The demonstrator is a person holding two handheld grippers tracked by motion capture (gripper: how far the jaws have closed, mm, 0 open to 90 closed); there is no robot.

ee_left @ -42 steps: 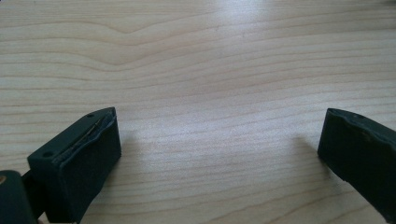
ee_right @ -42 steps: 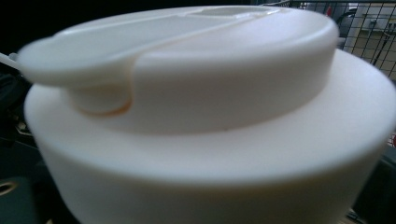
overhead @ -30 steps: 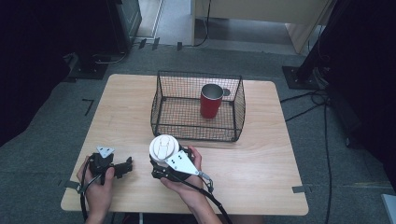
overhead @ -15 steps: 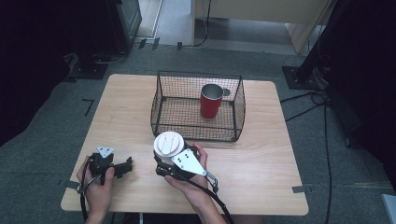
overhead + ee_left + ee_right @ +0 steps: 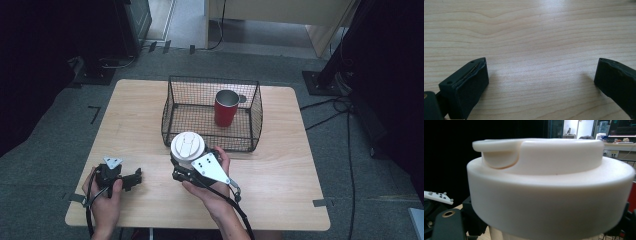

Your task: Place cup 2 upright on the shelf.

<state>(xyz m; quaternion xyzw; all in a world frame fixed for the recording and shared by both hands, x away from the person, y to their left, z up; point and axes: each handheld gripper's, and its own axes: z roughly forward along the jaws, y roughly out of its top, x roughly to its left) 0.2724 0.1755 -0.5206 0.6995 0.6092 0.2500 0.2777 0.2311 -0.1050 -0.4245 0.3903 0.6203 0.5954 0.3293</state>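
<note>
Wooden surface [image 5: 130, 115] under me, my right tongs [image 5: 181, 167] clamped on a white lidded cup [image 5: 187, 146] just short of the wire basket [image 5: 210, 112], red cup [image 5: 225, 107] inside it beyond, my left tongs [image 5: 134, 178] spread wide, holding nothing.

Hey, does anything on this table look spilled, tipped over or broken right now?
Nothing stands out. The red cup stands upright inside the wire basket, the white-lidded cup sits upright at the right gripper, and no spill shows.
</note>
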